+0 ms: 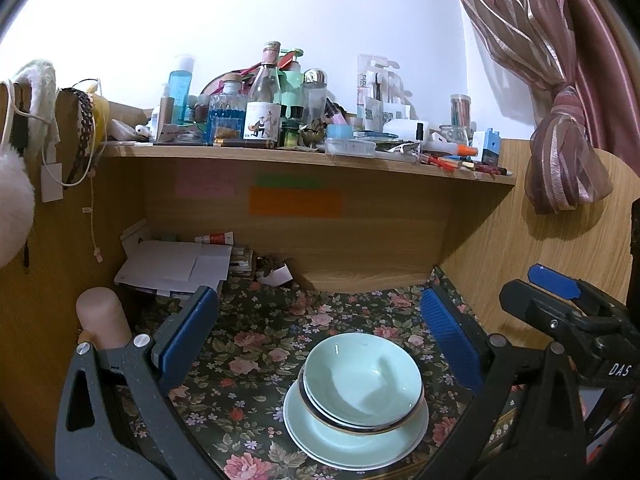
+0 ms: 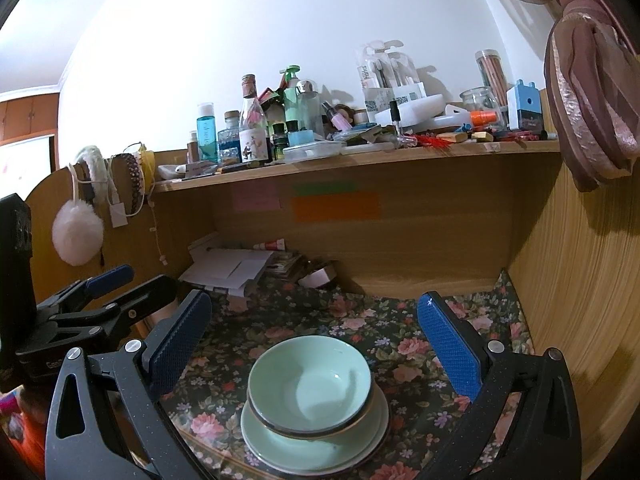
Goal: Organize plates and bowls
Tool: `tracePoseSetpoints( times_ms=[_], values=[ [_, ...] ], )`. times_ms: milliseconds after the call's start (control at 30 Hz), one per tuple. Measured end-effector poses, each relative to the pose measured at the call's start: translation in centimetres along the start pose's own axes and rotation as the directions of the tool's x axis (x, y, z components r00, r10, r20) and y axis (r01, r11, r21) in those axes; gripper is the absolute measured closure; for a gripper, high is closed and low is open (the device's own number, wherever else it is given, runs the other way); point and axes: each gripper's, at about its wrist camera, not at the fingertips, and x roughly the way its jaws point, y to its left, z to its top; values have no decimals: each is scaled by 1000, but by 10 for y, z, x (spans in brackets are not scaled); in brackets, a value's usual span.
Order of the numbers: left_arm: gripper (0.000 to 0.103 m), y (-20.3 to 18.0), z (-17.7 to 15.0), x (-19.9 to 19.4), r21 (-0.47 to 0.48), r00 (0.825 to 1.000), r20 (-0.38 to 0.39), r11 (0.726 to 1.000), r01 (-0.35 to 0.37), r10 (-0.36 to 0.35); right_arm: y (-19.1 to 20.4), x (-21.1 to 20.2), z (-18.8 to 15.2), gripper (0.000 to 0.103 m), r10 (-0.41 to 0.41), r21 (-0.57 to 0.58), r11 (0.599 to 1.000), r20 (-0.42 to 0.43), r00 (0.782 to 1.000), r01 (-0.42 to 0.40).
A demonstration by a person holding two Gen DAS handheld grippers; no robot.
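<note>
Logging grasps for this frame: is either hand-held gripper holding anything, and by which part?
Nothing is held. Both the left hand-held gripper and right hand-held gripper are open above the stacked bowls.

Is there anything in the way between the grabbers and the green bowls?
No, nothing visible. The stacked bowls on the plates sit in the open on the flowery cloth, between the wide-open jaws of the left gripper and right gripper.
</note>
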Motion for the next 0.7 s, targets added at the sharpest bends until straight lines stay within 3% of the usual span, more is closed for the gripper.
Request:
tracePoseSetpoints(
  times_ms=[700],
  values=[
    [0, -8, -1, 2, 7, 1000, -15, 1000, 16, -16, -1, 1, -1, 0, -7, 7, 1000, -10, 1000, 7]
  ],
)
